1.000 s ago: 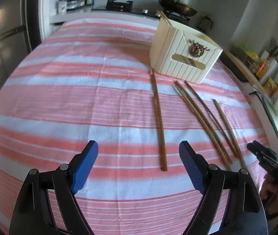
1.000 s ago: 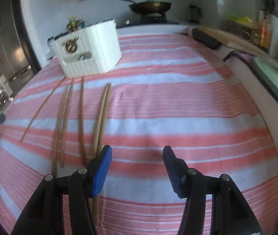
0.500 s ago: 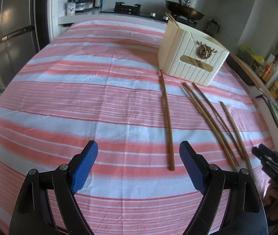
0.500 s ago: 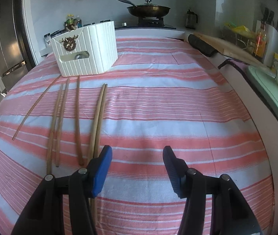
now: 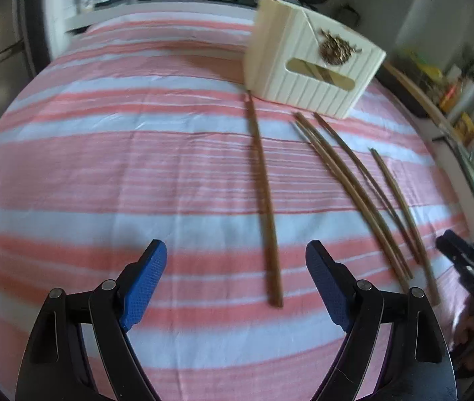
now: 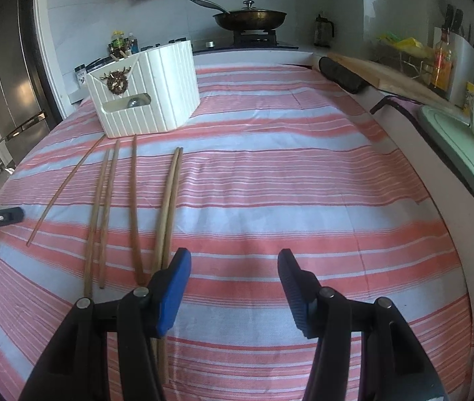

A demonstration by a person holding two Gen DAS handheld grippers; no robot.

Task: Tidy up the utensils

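A: Which chopstick looks like the target for the left gripper (image 5: pixel 236 280)?

B: The lone chopstick (image 5: pixel 263 197) lying apart from the rest, a little right of centre in the left wrist view. Its near end sits low in the frame, between the two blue fingertips (image 5: pixel 146 280) but closer to the right-hand one, and just ahead of them

A: And its long axis?

B: It runs away from the fingers toward the upper part of the frame, its far end almost at the foot of the ribbed cream holder (image 5: pixel 307 67). So the jaws straddle it crosswise, which suits a pinch near the thick end

A: Are the fingers on anything?

B: No. The left jaws stand wide apart over bare striped cloth (image 5: pixel 103 167). The right gripper (image 6: pixel 233 277) is also apart, less widely, holding nothing; a pair of chopsticks (image 6: pixel 170 200) passes under its left finger

A: Which hand is nearer the lone stick?

B: The left one, by this judgement. From the right wrist view that stick (image 6: pixel 66 190) is the outermost one at the left

A: How does it look?

B: Slender, brown, wooden, tapering toward the holder, which already has sticks poking out of its top
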